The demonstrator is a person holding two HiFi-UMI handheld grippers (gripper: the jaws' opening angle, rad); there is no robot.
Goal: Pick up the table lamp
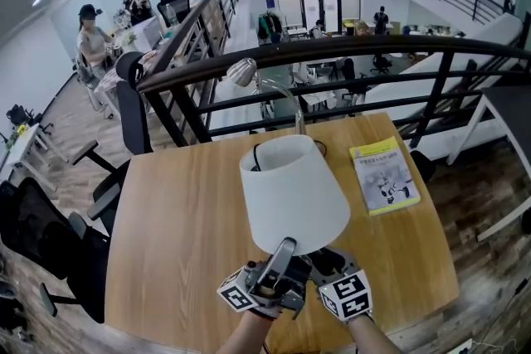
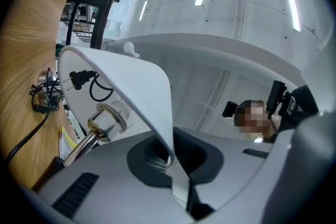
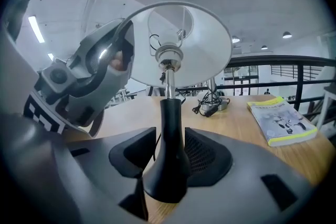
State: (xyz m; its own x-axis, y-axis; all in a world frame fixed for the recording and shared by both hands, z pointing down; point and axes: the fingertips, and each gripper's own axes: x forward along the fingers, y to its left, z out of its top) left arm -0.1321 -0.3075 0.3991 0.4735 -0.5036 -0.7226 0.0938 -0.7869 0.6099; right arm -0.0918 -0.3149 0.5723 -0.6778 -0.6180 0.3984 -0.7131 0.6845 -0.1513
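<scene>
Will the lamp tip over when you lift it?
Probably top-heavy: a wide shade on a thin black stem, it may tip. The shade looks thin, likely bendy where the left tongs pinch its rim. The right tongs on the stem should steady it.

Wooden bench (image 1: 174,220) carries a yellow book (image 1: 383,177) at two o'clock and a bundled black cord (image 3: 211,106) at one o'clock
</scene>
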